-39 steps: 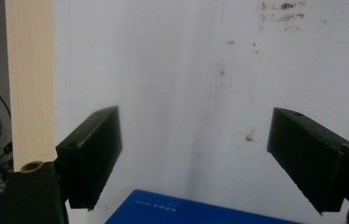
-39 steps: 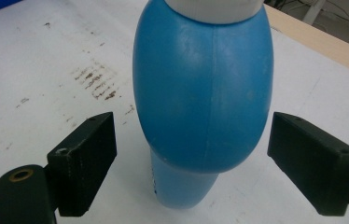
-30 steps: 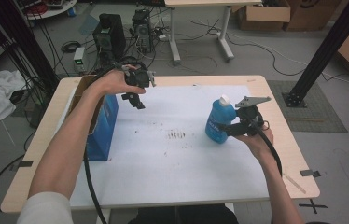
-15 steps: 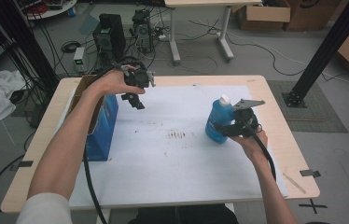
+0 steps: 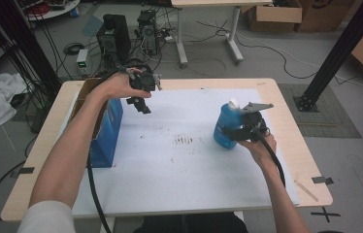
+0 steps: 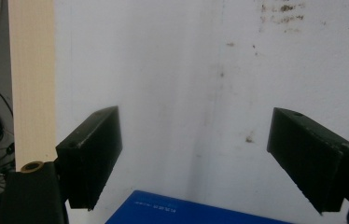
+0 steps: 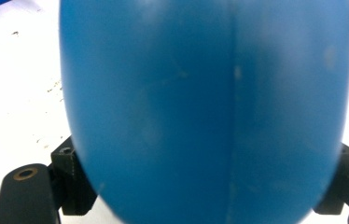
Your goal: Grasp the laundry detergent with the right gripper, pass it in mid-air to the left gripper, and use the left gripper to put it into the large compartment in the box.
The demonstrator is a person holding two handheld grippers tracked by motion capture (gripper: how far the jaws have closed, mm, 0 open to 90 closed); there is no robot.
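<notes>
A blue plastic bottle [image 5: 225, 127] with a white cap stands upright on the right part of the white sheet [image 5: 184, 184]. My right gripper [image 5: 232, 132] is shut on its lower body, a jaw pressed against each side. Up close, the bottle [image 7: 205, 93] sits between the right gripper's [image 7: 205, 184] jaws. My left gripper [image 5: 140, 104] hangs open in the air over the sheet's far left, just right of a tall blue box [image 5: 106, 128]. Between the left gripper's [image 6: 196, 140] spread jaws there is bare sheet, with the box's blue edge [image 6: 186, 212] below.
The wooden table's edge [image 5: 293, 145] frames the white sheet, which has dark stains [image 5: 184, 141] at its middle. Cables trail from both grippers along the forearms. Beyond the table are computers, cardboard boxes and a black post on the floor.
The right gripper and bottle have shifted very slightly to the left. The left gripper has stayed where it was, still open.
</notes>
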